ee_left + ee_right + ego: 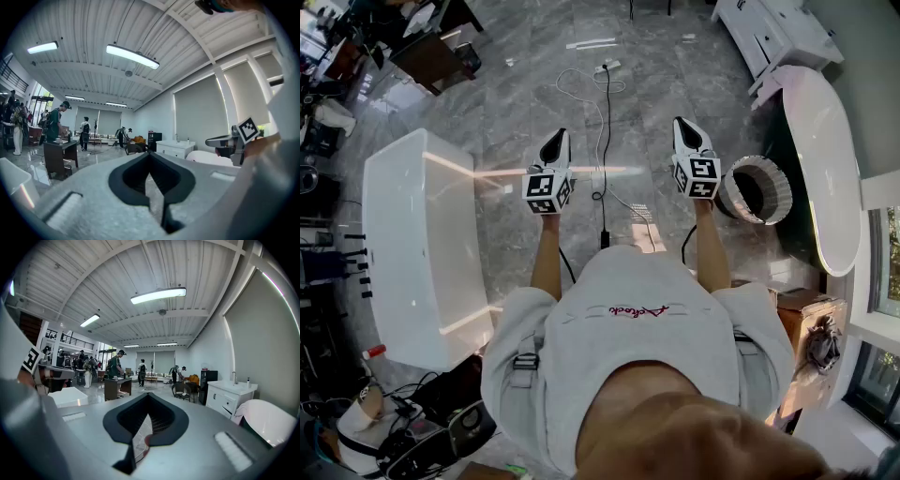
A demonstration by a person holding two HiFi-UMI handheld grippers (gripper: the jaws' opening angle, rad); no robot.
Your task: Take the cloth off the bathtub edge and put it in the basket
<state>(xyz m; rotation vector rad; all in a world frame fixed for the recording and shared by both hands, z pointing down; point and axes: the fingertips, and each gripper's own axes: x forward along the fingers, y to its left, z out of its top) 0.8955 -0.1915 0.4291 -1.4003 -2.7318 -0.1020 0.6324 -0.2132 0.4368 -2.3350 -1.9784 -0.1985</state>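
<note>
A pale cloth (768, 82) hangs over the far end of the white oval bathtub (821, 159) at the right. It also shows in the right gripper view as a pinkish cloth (240, 413) on the bathtub (268, 422). A ribbed white basket (757, 188) with a dark inside stands on the floor beside the tub. My left gripper (555, 141) and right gripper (688, 129) are held out level over the floor, side by side, both shut and empty. The right gripper is just left of the basket. Their shut jaws fill the left gripper view (149, 157) and the right gripper view (147, 398).
A rectangular white tub (417, 246) stands at the left. Cables and a power strip (607, 67) lie on the grey marble floor ahead. A white cabinet (776, 33) is at the back right. Clutter sits at the near left. Several people stand far across the room.
</note>
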